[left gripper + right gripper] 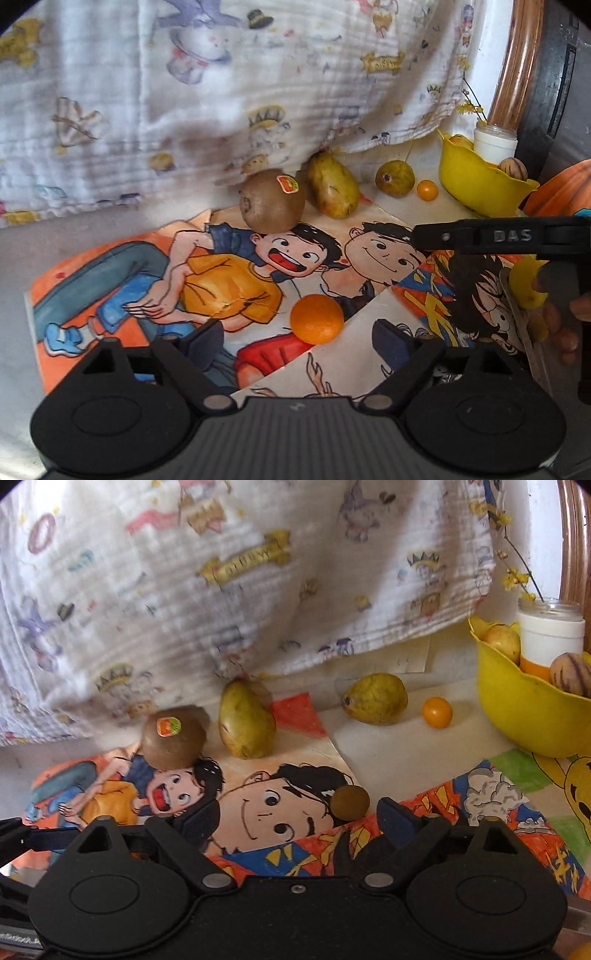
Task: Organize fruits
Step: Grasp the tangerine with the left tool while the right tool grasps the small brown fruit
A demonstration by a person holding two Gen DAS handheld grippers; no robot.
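A small orange [316, 318] lies on the cartoon drawing just ahead of my open, empty left gripper [299, 339]. A brown kiwi with a sticker [272, 201] [173, 736], two green pears [333, 185] [394, 178] [246, 720] [375, 698] and a small orange tomato-like fruit [427, 189] [437, 712] lie farther back. A yellow bowl [476, 184] [524, 716] at the right holds several fruits. My right gripper [299, 818] is open, with a small brown round fruit [349, 802] lying between its fingertips, near the right one. The right gripper's body shows in the left wrist view [509, 240].
A printed white cloth [184, 92] hangs behind the fruits. A white jar with a flower twig [550, 635] stands behind the bowl. Cartoon drawings [480, 801] cover the table. A wooden frame [517, 62] stands at the far right.
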